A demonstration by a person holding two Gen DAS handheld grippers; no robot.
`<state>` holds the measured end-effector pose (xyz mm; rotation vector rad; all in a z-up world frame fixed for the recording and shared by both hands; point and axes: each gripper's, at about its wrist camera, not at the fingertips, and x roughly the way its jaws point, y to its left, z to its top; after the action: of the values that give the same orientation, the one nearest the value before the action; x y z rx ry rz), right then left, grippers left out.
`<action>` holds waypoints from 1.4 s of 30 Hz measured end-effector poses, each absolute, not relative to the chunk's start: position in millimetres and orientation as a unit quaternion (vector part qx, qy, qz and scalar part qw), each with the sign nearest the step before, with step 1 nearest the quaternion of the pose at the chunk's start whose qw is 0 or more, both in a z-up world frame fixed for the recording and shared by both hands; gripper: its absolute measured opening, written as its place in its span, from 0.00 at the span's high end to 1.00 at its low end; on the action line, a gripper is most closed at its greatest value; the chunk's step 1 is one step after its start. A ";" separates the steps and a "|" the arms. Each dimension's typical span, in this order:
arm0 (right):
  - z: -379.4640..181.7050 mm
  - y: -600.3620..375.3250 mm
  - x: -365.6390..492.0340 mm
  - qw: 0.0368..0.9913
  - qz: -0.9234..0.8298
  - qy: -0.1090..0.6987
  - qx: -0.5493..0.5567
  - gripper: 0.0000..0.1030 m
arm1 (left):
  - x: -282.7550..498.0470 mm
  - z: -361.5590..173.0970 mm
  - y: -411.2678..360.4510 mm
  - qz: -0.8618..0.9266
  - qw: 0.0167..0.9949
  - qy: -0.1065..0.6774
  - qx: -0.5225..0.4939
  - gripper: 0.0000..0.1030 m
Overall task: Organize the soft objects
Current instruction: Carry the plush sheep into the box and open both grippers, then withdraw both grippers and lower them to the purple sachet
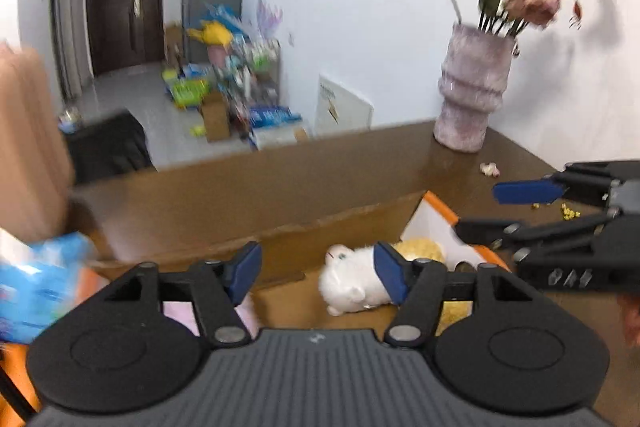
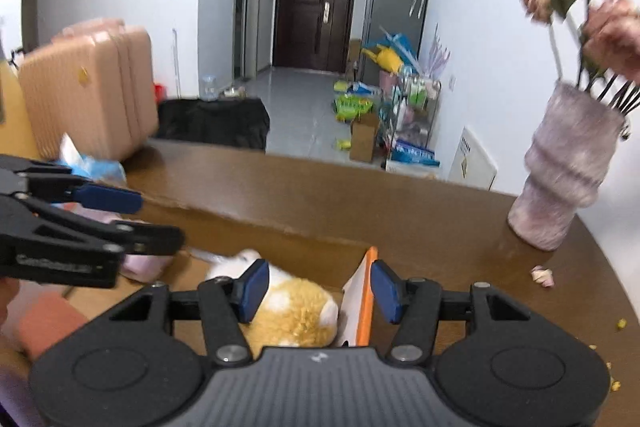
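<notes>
An open cardboard box [image 1: 340, 223] with orange-edged flaps lies on the brown table. Inside it lie a white plush toy [image 1: 352, 279] and a yellow-and-white plush toy [image 2: 296, 311], also seen in the left wrist view [image 1: 424, 247]. A pink soft item [image 1: 180, 311] lies at the box's left, also in the right wrist view [image 2: 140, 263]. My left gripper [image 1: 316, 271] is open and empty above the box. My right gripper [image 2: 318, 291] is open and empty over the yellow plush and the orange flap [image 2: 366, 299]. Each gripper shows in the other's view, the right one [image 1: 500, 211] and the left one [image 2: 156, 219].
A pink-grey vase [image 1: 472, 91] of dried flowers stands at the table's far right corner, with petals and yellow crumbs [image 1: 570, 213] beside it. A blue tissue pack [image 1: 36, 283] lies left of the box. A pink suitcase [image 2: 88, 87] stands beyond the table's left.
</notes>
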<state>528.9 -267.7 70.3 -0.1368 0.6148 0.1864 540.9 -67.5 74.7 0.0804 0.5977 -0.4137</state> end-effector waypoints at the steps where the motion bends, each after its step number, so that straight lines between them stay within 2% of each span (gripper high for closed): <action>1: 83.6 -268.8 517.9 0.950 0.091 0.292 -0.067 0.41 | 529.3 87.9 -62.8 -0.196 0.939 0.278 0.045 0.29; 3: 108.1 -275.2 494.0 0.956 0.090 0.271 -0.065 0.33 | 504.4 112.4 -49.8 -0.180 0.949 0.255 0.052 0.26; 5: 131.5 -284.2 468.9 0.961 0.092 0.253 -0.058 0.29 | 477.9 135.3 -35.6 -0.162 0.957 0.235 0.056 0.17; 7: 152.4 -290.2 444.3 0.965 0.092 0.238 -0.053 0.24 | 448.9 154.8 -20.4 -0.147 0.965 0.208 0.062 0.16; 10: 176.6 -297.9 417.1 0.970 0.092 0.217 -0.052 0.23 | 413.8 175.7 -7.5 -0.118 0.975 0.177 0.069 0.11; 18: 193.5 -287.3 340.4 0.978 0.110 0.176 -0.032 0.22 | 329.1 189.4 15.1 -0.096 0.984 0.145 0.041 0.08; 28: 126.1 -272.1 179.7 0.978 0.163 0.128 -0.008 0.19 | 164.6 115.8 34.5 -0.133 0.983 0.124 0.007 0.03; 32: 86.0 -268.2 122.0 0.976 0.174 0.133 0.020 0.19 | 103.3 75.2 50.0 -0.139 0.985 0.104 -0.005 0.00; 34: 62.5 -269.4 100.0 0.974 0.162 0.152 0.049 0.19 | 80.4 55.0 58.0 -0.140 0.983 0.120 -0.021 0.00; 38: 26.1 -270.9 79.2 0.962 0.164 0.207 0.074 0.19 | 61.7 30.2 72.3 -0.121 0.978 0.164 -0.035 0.00; 42: 18.9 -269.7 85.6 0.959 0.160 0.219 0.078 0.19 | 78.1 32.4 75.6 -0.105 0.980 0.163 -0.042 0.00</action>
<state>85.6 -269.7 18.9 0.1583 0.4435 0.3239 78.1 75.6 32.4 -0.0855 0.3272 -0.2117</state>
